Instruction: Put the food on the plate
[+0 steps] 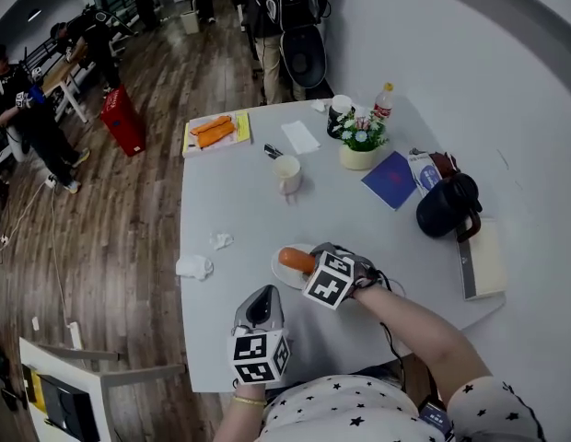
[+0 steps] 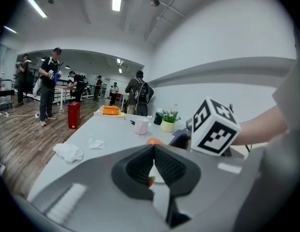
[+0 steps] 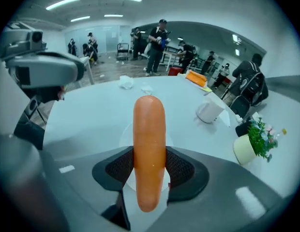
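Observation:
An orange sausage (image 3: pixel 149 149) stands out lengthwise from my right gripper (image 3: pixel 149 170), which is shut on it with both pads pressing its sides. In the head view the sausage (image 1: pixel 295 259) hangs just over a small white plate (image 1: pixel 284 274) near the table's middle front, held from the right by the right gripper (image 1: pixel 311 261). The plate's pale rim (image 3: pixel 125 135) shows under the sausage. My left gripper (image 1: pixel 262 298) rests lower left, near the table's front edge, shut and holding nothing (image 2: pixel 153 166); past its jaws shows the sausage tip (image 2: pixel 153 141).
Two crumpled tissues (image 1: pixel 194 266) (image 1: pixel 221 240) lie left of the plate. Farther back stand a white mug (image 1: pixel 287 174), a flower pot (image 1: pixel 359 143), a blue book (image 1: pixel 393 180), a black bag (image 1: pixel 448 206) and an orange-laden board (image 1: pixel 215 132). People stand beyond the table.

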A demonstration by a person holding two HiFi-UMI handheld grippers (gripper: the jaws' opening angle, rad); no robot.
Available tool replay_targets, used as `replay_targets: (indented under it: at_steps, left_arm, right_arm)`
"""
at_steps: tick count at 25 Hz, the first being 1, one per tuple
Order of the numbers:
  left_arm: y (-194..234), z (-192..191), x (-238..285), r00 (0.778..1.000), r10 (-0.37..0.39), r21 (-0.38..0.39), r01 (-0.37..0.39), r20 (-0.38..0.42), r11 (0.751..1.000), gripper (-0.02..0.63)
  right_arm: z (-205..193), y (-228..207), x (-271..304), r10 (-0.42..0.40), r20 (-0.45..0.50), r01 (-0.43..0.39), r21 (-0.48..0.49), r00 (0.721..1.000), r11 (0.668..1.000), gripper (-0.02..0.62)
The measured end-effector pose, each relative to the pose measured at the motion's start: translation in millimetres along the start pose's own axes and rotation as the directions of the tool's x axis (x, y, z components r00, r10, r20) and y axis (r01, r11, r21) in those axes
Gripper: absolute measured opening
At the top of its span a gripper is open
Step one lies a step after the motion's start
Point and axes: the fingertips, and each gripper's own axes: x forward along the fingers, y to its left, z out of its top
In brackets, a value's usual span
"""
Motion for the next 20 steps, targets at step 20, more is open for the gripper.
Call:
replay_targets:
  at_steps: [20]
  left_arm:
    - [5.3, 2.2, 10.3, 1.0, 0.029, -0.005, -0.029, -0.009, 1.0, 0.008]
  right_arm:
    - [-7.6, -0.1, 54.0, 0.126, -0.191, -0.144, -0.079, 0.973, 0.987, 0.203]
